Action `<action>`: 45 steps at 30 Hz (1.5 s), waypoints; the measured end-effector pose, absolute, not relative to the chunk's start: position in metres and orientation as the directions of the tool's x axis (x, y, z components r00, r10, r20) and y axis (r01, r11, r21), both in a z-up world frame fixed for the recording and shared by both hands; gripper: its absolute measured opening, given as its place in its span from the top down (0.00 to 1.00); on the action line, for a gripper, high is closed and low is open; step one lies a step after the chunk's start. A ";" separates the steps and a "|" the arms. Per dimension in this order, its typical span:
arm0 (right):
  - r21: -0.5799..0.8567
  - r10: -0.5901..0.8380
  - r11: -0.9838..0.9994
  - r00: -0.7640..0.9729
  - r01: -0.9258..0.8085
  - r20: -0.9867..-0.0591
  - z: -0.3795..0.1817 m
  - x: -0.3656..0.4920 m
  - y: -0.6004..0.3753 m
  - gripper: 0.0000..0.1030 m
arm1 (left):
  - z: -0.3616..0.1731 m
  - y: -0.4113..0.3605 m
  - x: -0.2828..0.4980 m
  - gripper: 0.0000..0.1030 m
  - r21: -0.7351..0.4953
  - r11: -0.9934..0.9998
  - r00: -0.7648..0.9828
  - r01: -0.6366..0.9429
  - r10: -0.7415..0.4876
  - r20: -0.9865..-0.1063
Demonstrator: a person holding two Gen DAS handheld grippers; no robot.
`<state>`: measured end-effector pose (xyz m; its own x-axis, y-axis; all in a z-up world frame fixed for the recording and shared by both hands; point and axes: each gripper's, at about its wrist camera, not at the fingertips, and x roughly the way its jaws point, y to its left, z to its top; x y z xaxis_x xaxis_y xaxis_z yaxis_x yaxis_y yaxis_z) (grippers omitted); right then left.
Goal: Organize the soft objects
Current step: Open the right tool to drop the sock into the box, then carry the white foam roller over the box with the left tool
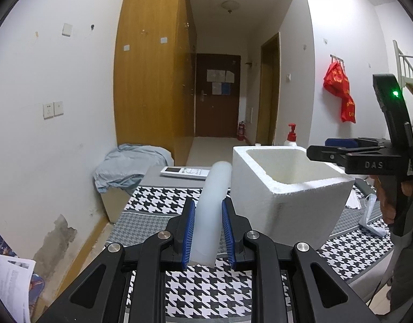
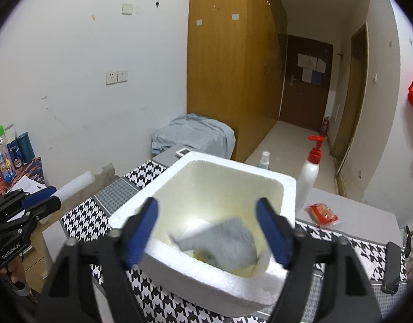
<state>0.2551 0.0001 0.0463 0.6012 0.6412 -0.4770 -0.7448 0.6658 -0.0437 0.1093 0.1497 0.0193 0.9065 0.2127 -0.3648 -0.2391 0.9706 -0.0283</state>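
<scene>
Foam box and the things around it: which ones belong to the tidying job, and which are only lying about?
Job: foam box, grey cloth inside it, white foam roll in the left gripper.

Lying about: pump bottle, red snack packet, remote control.

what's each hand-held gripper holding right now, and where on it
The left hand-held gripper clamps a white foam tube near its lower end. The right hand-held gripper is open and holds nothing; a grey cloth lies in the foam box.
</scene>
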 end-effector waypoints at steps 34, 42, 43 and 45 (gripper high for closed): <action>-0.043 0.602 0.733 0.677 -0.678 -0.423 0.057 0.251 -0.060 0.18 | 0.043 0.124 0.125 0.79 0.021 0.982 0.930 -0.187 0.184 -0.319; -0.025 0.580 0.766 0.707 -0.643 -0.404 0.059 0.253 -0.086 0.15 | 0.047 0.110 0.136 0.79 0.034 0.989 0.937 -0.145 0.148 -0.318; -0.024 0.578 0.769 0.710 -0.639 -0.402 0.059 0.252 -0.088 0.15 | 0.048 0.108 0.137 0.79 0.036 0.990 0.937 -0.138 0.143 -0.319; -0.026 0.566 0.780 0.722 -0.626 -0.399 0.059 0.251 -0.095 0.15 | 0.049 0.105 0.141 0.78 0.037 0.991 0.939 -0.128 0.134 -0.318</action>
